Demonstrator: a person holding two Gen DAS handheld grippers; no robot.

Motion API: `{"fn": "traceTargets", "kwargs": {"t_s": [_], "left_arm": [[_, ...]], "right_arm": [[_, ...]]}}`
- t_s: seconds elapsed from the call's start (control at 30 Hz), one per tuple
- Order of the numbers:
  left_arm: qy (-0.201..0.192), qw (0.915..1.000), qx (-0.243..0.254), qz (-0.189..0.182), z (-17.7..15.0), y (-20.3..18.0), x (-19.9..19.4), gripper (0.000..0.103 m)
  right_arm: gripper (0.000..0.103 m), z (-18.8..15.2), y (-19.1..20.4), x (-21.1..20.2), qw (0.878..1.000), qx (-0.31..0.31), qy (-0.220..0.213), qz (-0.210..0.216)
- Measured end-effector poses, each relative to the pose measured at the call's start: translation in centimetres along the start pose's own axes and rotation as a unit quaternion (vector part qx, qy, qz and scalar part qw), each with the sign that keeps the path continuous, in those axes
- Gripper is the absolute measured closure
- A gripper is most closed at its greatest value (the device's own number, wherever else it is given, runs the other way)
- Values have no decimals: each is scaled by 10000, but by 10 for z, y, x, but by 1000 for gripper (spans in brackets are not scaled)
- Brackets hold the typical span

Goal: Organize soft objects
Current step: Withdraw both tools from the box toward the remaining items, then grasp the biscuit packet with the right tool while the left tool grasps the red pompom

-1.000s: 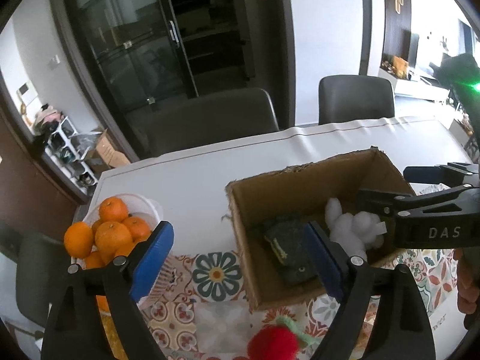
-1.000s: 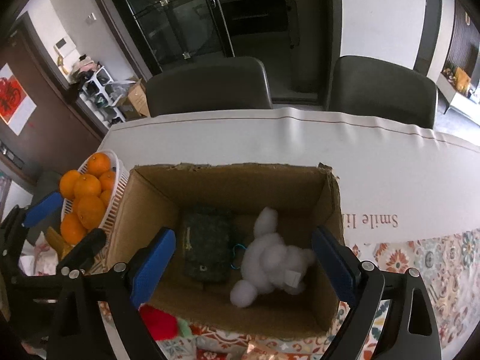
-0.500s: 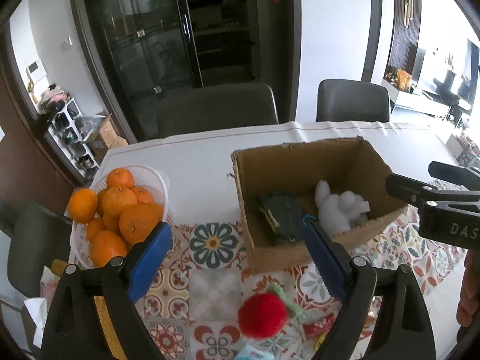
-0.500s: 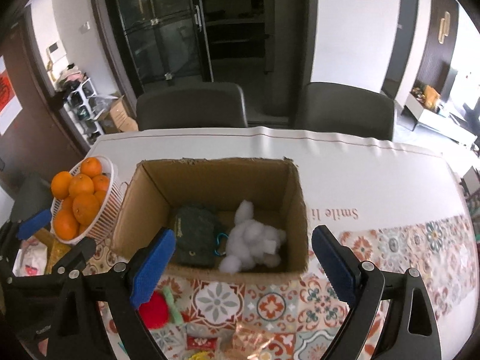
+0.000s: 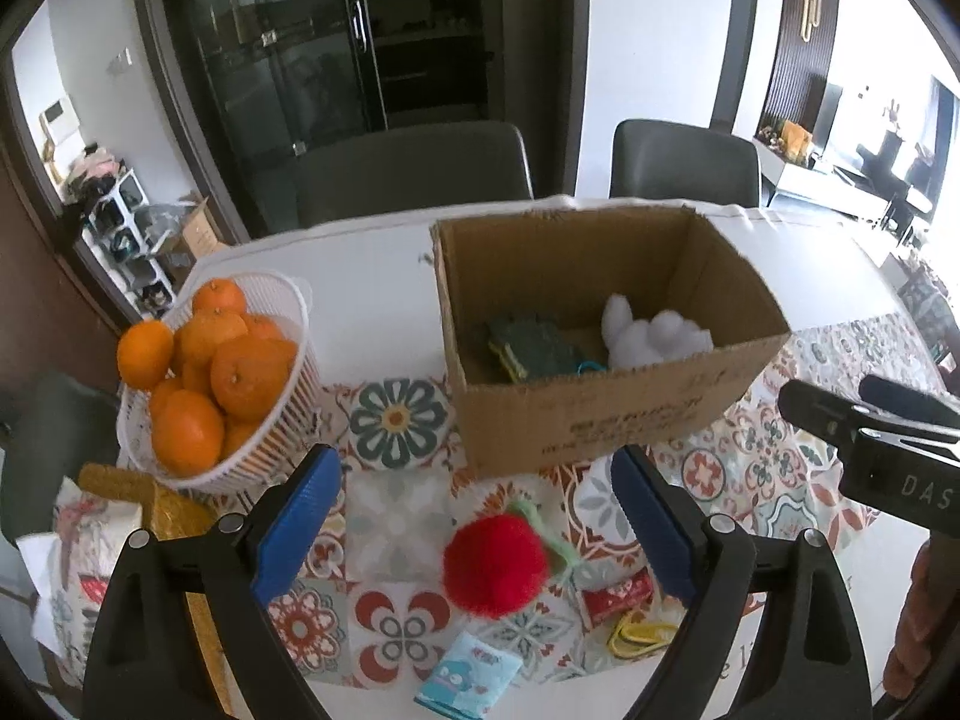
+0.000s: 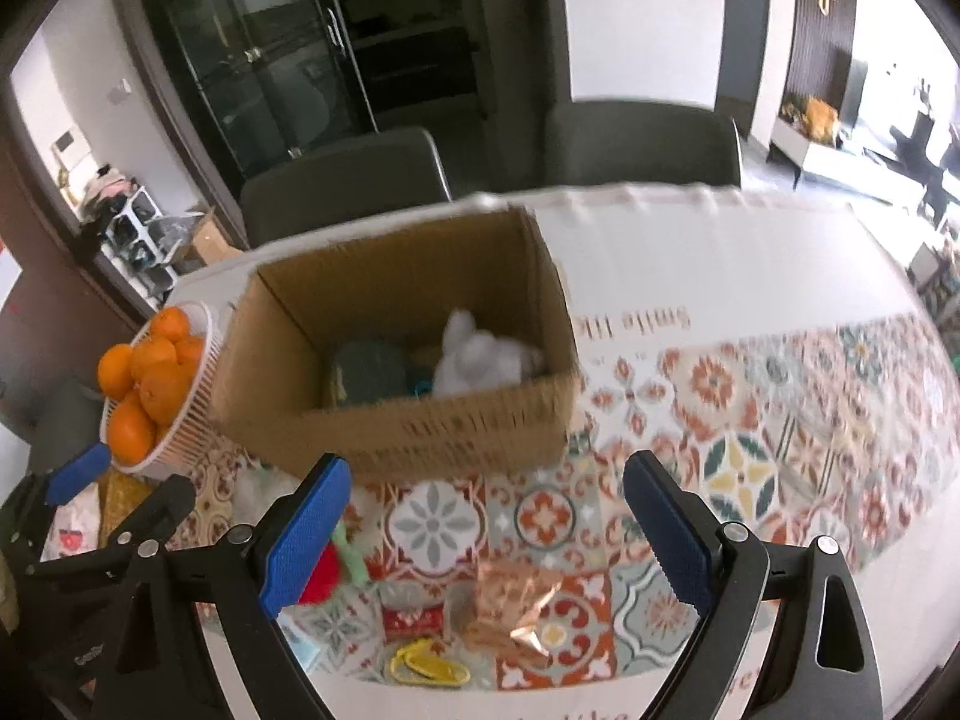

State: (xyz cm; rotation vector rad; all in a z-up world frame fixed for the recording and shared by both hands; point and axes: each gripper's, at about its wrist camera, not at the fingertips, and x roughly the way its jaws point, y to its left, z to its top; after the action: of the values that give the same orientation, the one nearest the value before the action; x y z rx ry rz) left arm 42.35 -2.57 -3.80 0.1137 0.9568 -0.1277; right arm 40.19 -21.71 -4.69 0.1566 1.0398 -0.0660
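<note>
An open cardboard box (image 5: 624,414) (image 6: 456,438) stands on the patterned tablecloth. Inside lie a white plush toy (image 5: 651,333) (image 6: 480,354) and a dark green sponge-like pad (image 5: 531,348) (image 6: 366,372). A red fluffy plush strawberry (image 5: 495,564) lies on the cloth in front of the box, between my left gripper's fingers and a little ahead of them; in the right wrist view it (image 6: 321,570) is partly hidden behind a finger. My left gripper (image 5: 474,528) is open and empty. My right gripper (image 6: 480,534) is open and empty, held back from the box.
A white basket of oranges (image 5: 204,378) (image 6: 150,384) stands left of the box. Small packets lie near the front edge: a red one (image 5: 615,597), a yellow one (image 6: 429,666), a light blue one (image 5: 468,678), a copper foil one (image 6: 516,606). Dark chairs (image 5: 414,174) stand behind the table.
Both grippers have pulled back and away from the box, so the box looks smaller and farther. The red plush and the packets have come into view. The white plush stays in the box.
</note>
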Motion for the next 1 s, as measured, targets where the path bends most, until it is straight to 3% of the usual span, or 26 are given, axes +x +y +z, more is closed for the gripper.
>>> {"fn": "traceTargets", "kwargs": {"t_s": [0.5,0.87,1.0], "left_arm": [[1047,9942,-50,-247,-40,-4,62,10],[1651,9858,-40,-288,-60,-11,107,11],[1800,9831,-90,-332,-65,-11,120,11]], "right_arm": [[10,-49,-17,51,9932,581,959,-306],[10,-91,-30,99,9758,1054,1897,-254],[10,-100,-32,110,9723,1065,2059,-313]]}}
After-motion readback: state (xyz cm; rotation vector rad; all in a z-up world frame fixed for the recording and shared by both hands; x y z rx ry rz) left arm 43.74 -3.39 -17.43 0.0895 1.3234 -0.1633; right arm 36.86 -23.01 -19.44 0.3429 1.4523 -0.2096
